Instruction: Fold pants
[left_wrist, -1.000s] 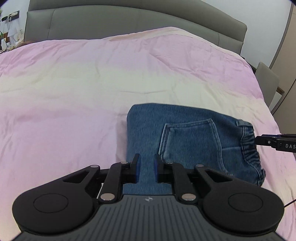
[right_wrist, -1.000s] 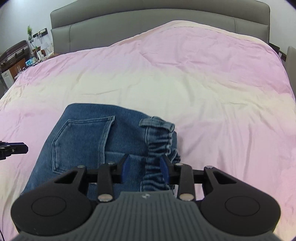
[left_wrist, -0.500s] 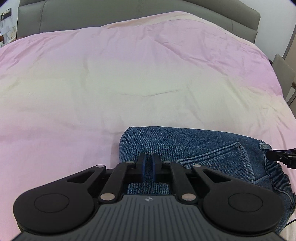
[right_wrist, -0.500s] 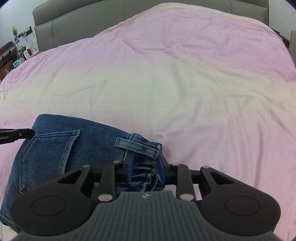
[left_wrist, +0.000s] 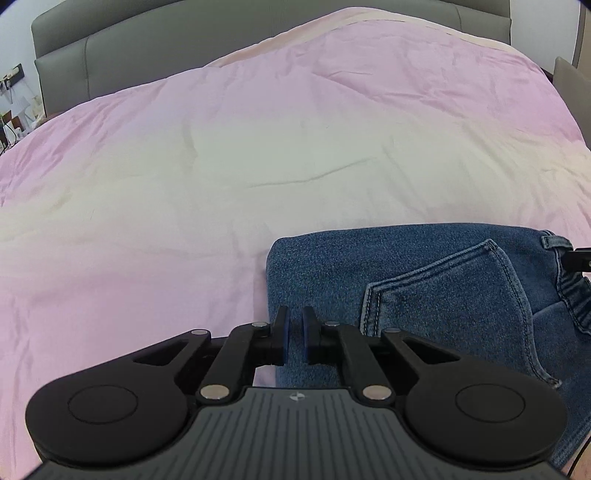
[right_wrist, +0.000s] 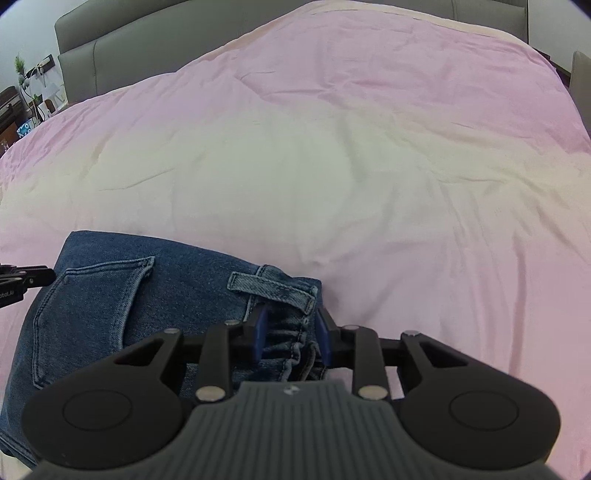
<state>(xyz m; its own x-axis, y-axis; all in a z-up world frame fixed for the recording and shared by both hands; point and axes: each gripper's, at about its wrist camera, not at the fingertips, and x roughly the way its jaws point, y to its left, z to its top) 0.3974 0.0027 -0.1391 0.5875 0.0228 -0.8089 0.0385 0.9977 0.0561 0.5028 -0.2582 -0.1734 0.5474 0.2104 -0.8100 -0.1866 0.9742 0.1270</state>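
Note:
Folded blue denim pants (left_wrist: 424, 288) lie on the pink bedspread (left_wrist: 221, 166), back pocket up, elastic waistband to the right. My left gripper (left_wrist: 294, 332) sits over the pants' left folded edge, its jaws a narrow gap apart with denim between them. My right gripper (right_wrist: 290, 334) straddles the bunched waistband (right_wrist: 291, 347) just below a belt loop (right_wrist: 271, 286), jaws partly open around it. The pants also show in the right wrist view (right_wrist: 147, 291). Each gripper's tip shows at the edge of the other's view.
A grey padded headboard (left_wrist: 221, 40) runs along the far side of the bed. A bedside table with small items (right_wrist: 26, 99) stands at the far left. A grey chair back (left_wrist: 570, 77) is at the right edge.
Both grippers have dropped lower and closer onto the pants. The left jaws shut half a second ago and now stand slightly apart. The right jaws have widened a little around the waistband.

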